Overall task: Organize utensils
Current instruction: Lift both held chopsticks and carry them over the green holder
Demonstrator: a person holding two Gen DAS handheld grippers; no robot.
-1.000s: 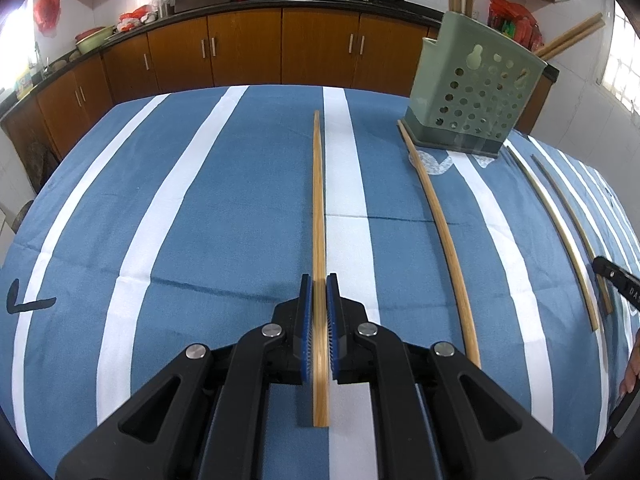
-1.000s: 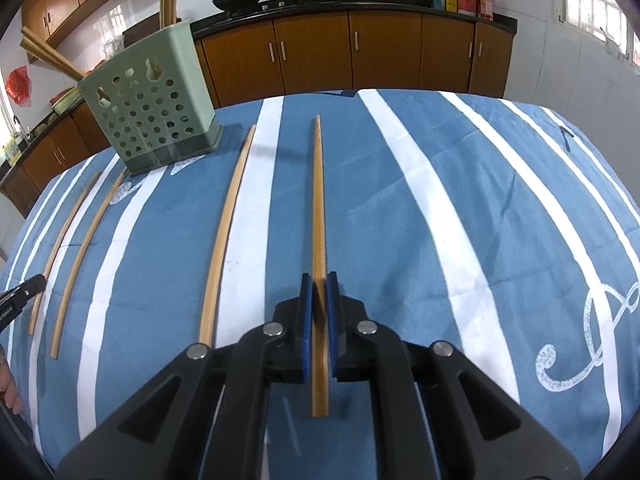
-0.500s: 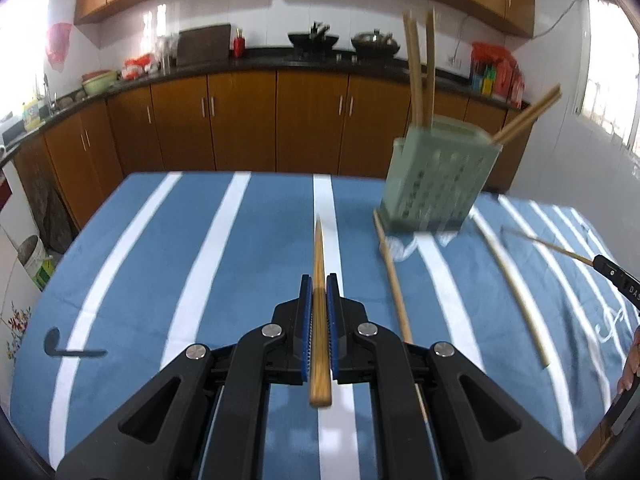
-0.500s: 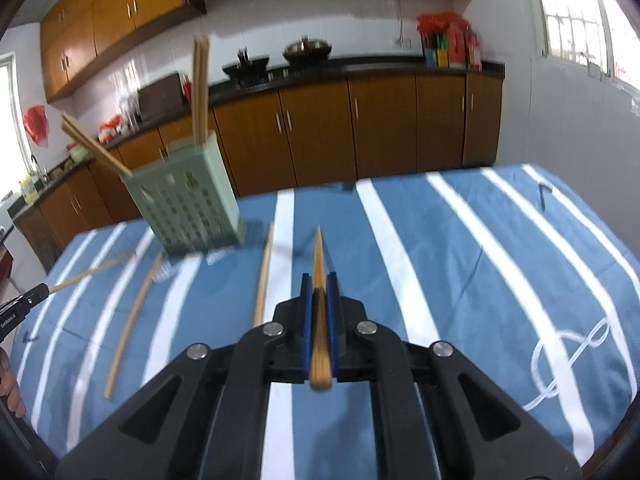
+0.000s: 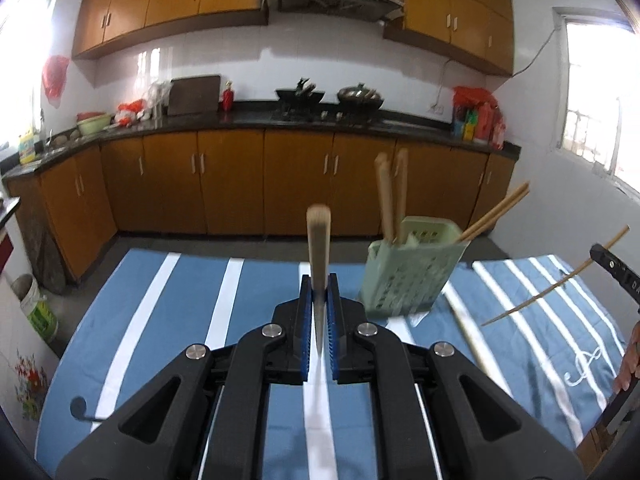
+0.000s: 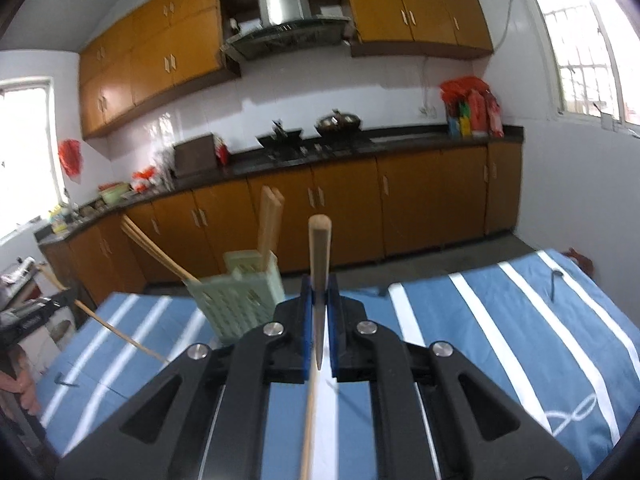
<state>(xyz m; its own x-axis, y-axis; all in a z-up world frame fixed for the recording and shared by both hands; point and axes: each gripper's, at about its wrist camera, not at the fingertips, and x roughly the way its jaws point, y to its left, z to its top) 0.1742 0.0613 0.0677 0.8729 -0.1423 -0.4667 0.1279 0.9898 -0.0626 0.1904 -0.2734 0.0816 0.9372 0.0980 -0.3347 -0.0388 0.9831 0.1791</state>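
Observation:
In the left wrist view my left gripper (image 5: 319, 280) is shut on a wooden chopstick (image 5: 319, 240) that juts forward and up, clear of the blue striped tablecloth (image 5: 168, 320). The green perforated utensil holder (image 5: 408, 276) stands just to its right with several chopsticks in it. My right gripper (image 6: 319, 280) is likewise shut on a chopstick (image 6: 319, 248) held in the air, and the holder (image 6: 240, 300) is to its left. Each gripper shows at the edge of the other's view, the right gripper (image 5: 612, 268) with its chopstick (image 5: 560, 284) pointing in.
A loose chopstick (image 5: 468, 328) lies on the cloth right of the holder, and it shows under the right gripper as a chopstick (image 6: 308, 420). Brown kitchen cabinets (image 5: 240, 188) and a dark counter run behind the table. A hand (image 5: 628, 364) is at the right edge.
Both grippers have lifted their chopsticks off the cloth and tilted up, so the views now show the cabinets and wall. The holder has not moved.

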